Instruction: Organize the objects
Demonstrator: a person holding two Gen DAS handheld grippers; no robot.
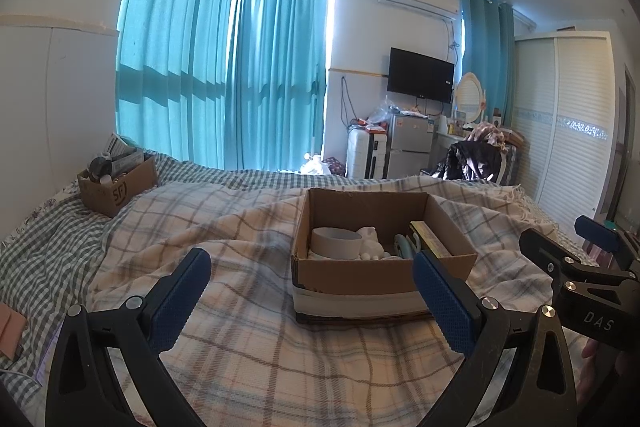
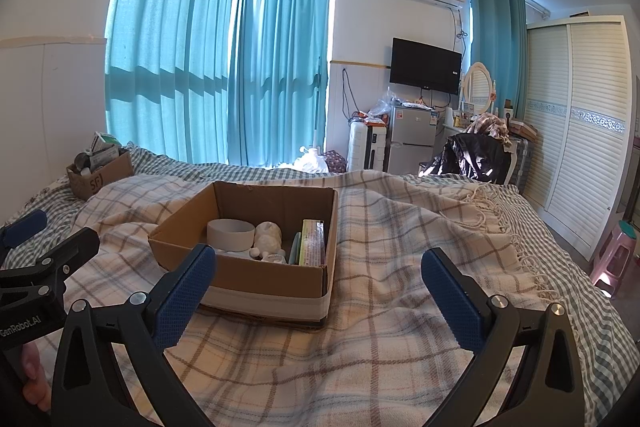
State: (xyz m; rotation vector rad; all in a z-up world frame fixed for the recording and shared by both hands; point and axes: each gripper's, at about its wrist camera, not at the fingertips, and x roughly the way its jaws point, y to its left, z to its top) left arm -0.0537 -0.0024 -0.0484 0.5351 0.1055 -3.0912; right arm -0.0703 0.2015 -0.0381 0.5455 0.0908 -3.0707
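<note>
Your left gripper [image 1: 312, 281] and right gripper [image 2: 318, 277] both hover over the plaid blanket [image 2: 384, 327] on the bed, jaws spread wide, holding nothing. The open cardboard box [image 2: 264, 279] sits on the blanket just ahead of you, holding a white tape roll [image 2: 231, 234], a white figurine [image 2: 269, 235] and a yellow-green packet [image 2: 313, 242]. A second box [image 1: 116, 187] stands well apart, far left.

Two wrist fisheyes, side by side over the bed

We look forward, low and close, across the plaid blanket [image 1: 248, 347] toward the teal curtains [image 2: 224, 67]; both views share the open cardboard box [image 1: 360, 275] (each also catches the other's gripper at its edge).
</note>
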